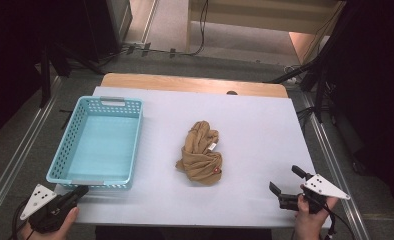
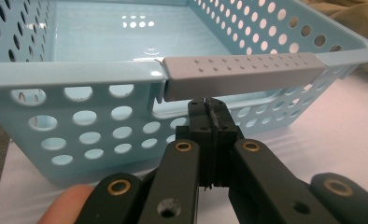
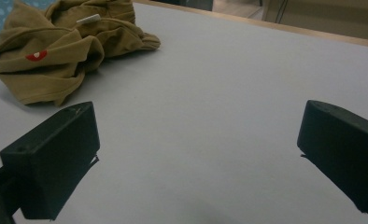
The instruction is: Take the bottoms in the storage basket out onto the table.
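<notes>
Tan shirt point(image 1: 200, 153) mid-table, L gripper point(image 2: 212, 110) shut by basket point(image 1: 98, 143), R gripper point(image 1: 286, 182) open

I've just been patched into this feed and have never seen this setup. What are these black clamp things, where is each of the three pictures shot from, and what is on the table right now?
There is no robot arm here. A person holds a two-jaw hand tool in each hand. The high view looks down on the table from the person's side: the left gripper is at the bottom left, the right gripper at the bottom right. The other two pictures come from cameras riding on those tools.

On the white table sit a light blue perforated basket and a crumpled tan garment.

In the left gripper view the jaws are shut, empty, just below the basket's grey handle. In the right gripper view the jaws stand wide open over bare table, holding nothing.
</notes>
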